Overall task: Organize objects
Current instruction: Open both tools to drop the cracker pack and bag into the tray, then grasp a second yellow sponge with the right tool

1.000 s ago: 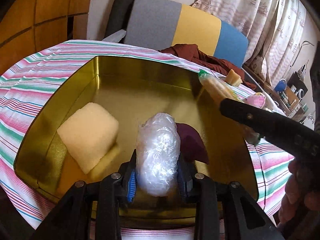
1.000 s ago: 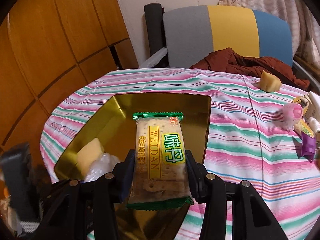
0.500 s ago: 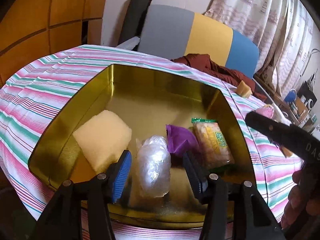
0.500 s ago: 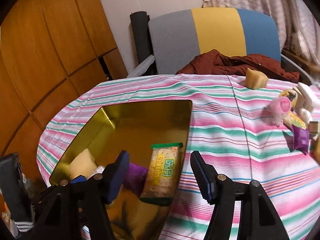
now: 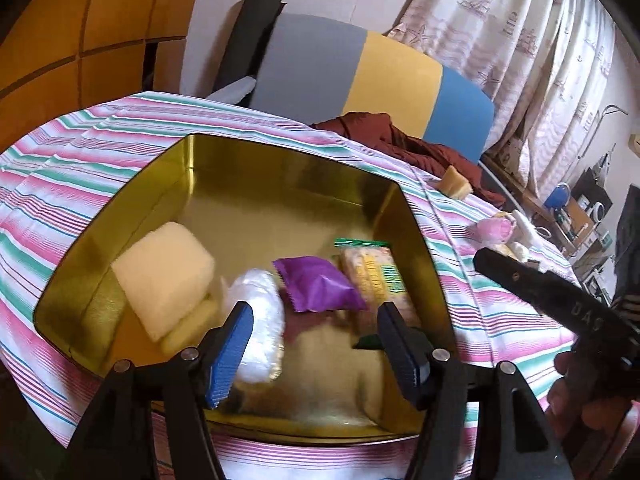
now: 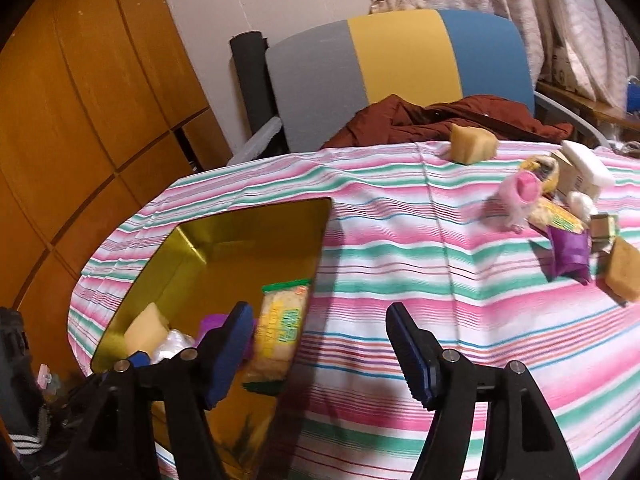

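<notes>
A gold tin [image 5: 280, 168] [image 6: 244, 224] sits on the striped tablecloth. Inside lie a pale yellow sponge [image 5: 164, 268], a clear plastic-wrapped ball [image 5: 260, 320], a purple packet [image 5: 316, 288] and a cracker pack [image 5: 376, 276] [image 6: 282, 336]. My left gripper [image 5: 312, 344] hovers over the tin's near edge, jaws still opening, nothing pressed between the pads; the ball lies loose by the left finger. My right gripper [image 6: 320, 344] is over the tin's right rim and the cloth, jaws still opening, empty.
Loose items lie on the cloth at right: a tan block [image 6: 472, 144], a pink toy [image 6: 520, 192], a purple packet [image 6: 568, 252], a white box [image 6: 584, 164] and another tan block [image 6: 624, 276]. A striped chair [image 6: 400, 60] with a brown garment stands behind.
Both grippers let go: the left dropped the wrapped ball, the right dropped the cracker pack into the tin. Both jaws widened, and the right gripper shifted rightwards off the tin.
</notes>
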